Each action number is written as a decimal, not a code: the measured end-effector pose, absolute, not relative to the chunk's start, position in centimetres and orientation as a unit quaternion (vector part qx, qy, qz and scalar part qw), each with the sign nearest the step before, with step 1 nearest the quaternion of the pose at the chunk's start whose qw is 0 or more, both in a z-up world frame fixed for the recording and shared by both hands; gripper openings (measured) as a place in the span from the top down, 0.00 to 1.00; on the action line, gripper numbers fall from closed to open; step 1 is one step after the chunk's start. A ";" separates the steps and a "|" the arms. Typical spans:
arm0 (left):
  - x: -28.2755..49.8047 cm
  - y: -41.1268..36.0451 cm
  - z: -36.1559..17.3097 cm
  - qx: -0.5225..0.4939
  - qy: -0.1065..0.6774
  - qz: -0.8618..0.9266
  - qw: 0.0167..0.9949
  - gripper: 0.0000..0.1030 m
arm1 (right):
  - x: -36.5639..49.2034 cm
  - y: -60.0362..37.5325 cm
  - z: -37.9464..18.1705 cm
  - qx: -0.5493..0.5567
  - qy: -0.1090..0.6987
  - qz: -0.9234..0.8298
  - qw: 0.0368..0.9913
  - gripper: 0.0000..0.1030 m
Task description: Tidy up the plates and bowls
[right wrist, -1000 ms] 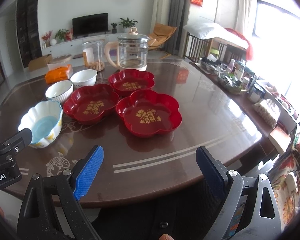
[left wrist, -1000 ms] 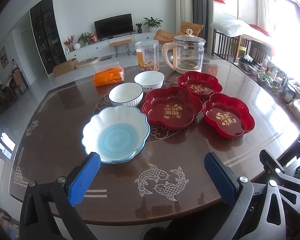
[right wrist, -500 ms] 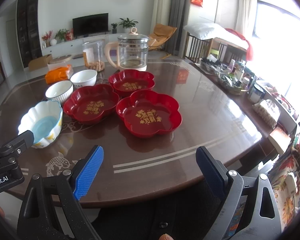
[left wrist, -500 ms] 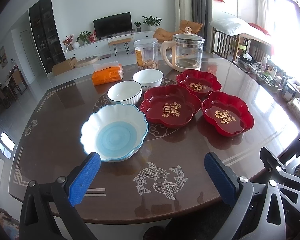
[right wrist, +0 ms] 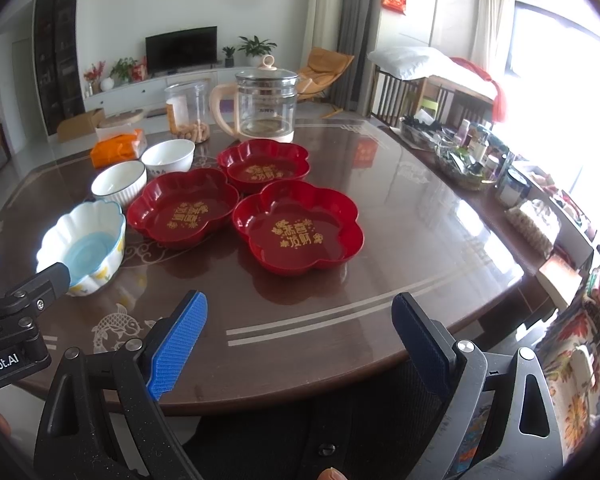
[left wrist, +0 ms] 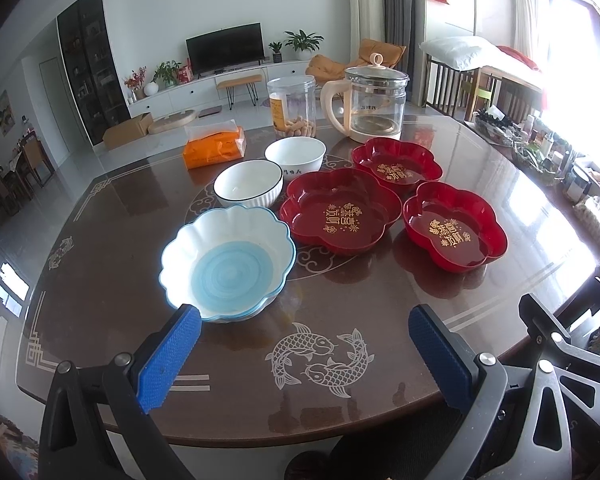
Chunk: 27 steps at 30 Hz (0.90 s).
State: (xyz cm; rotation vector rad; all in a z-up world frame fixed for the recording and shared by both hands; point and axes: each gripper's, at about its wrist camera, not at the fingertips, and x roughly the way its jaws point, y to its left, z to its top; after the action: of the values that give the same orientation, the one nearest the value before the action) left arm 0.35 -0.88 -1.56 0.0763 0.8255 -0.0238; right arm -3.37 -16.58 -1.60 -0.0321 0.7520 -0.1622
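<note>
Three red flower-shaped plates stand on the dark round table (left wrist: 112, 280): a large one (left wrist: 340, 212) in the middle, one (left wrist: 454, 228) to the right, one (left wrist: 396, 162) behind. A scalloped white bowl with a blue centre (left wrist: 228, 264) sits front left, with two white bowls (left wrist: 248, 182) (left wrist: 295, 154) behind it. My left gripper (left wrist: 304, 350) is open and empty, above the near table edge just in front of the blue bowl. My right gripper (right wrist: 300, 338) is open and empty, in front of the right red plate (right wrist: 296, 226).
A glass kettle (left wrist: 374, 106), a clear jar of snacks (left wrist: 292, 106) and an orange tissue pack (left wrist: 214, 146) stand at the table's far side. A cluttered sideboard (right wrist: 500, 176) runs along the right. The left gripper's body (right wrist: 16, 320) shows at the right view's left edge.
The left gripper has drifted slightly forward and up, so the dishes sit a little lower in its view. The right gripper has barely moved. Both stay open.
</note>
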 end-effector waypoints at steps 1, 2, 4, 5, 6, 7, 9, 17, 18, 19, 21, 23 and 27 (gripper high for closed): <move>0.3 -0.9 -1.6 0.037 0.401 -0.011 0.915 0.00 | -3.4 -16.6 -1.6 -0.016 0.366 -0.079 0.927 0.08; 0.3 -0.9 -1.6 0.037 0.402 -0.011 0.915 0.00 | -3.4 -16.6 -1.6 -0.015 0.366 -0.079 0.927 0.08; 0.3 -0.9 -1.6 0.036 0.402 -0.012 0.915 0.00 | -3.4 -16.6 -1.6 -0.016 0.366 -0.079 0.927 0.08; 0.3 -0.9 -1.6 0.036 0.402 -0.012 0.915 0.00 | -3.4 -16.6 -1.6 -0.016 0.366 -0.079 0.927 0.08; 0.3 -0.9 -1.6 0.037 0.402 -0.012 0.915 0.00 | -3.4 -16.6 -1.6 -0.016 0.366 -0.079 0.927 0.08; 0.3 -0.9 -1.6 0.037 0.401 -0.012 0.915 0.00 | -3.4 -16.6 -1.6 -0.016 0.366 -0.079 0.927 0.08; 0.2 -0.9 -1.6 0.037 0.401 -0.013 0.915 0.00 | -3.4 -16.6 -1.6 -0.016 0.366 -0.079 0.927 0.08; 0.2 -1.0 -1.6 0.037 0.402 -0.014 0.915 0.00 | -3.4 -16.5 -1.6 -0.017 0.366 -0.079 0.927 0.08; 0.2 -1.1 -1.6 0.037 0.403 -0.014 0.914 0.00 | -3.4 -16.5 -1.6 -0.016 0.366 -0.079 0.927 0.08; 0.2 -1.1 -1.5 0.037 0.403 -0.015 0.914 0.00 | -3.4 -16.5 -1.6 -0.017 0.367 -0.079 0.927 0.08; 0.2 -1.1 -1.5 0.037 0.403 -0.014 0.914 0.00 | -3.4 -16.4 -1.6 -0.017 0.367 -0.078 0.927 0.08; 0.2 -1.1 -1.5 0.037 0.403 -0.014 0.915 0.00 | -3.4 -16.4 -1.6 -0.017 0.366 -0.079 0.927 0.08; 0.2 -1.2 -1.5 0.036 0.403 -0.015 0.914 0.00 | -3.4 -16.5 -1.6 -0.017 0.367 -0.079 0.927 0.08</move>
State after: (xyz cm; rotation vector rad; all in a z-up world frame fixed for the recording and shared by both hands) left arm 0.18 -1.18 -1.54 0.0749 0.8305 -0.0301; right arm -3.39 -16.45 -1.58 -0.0348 0.7519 -0.1615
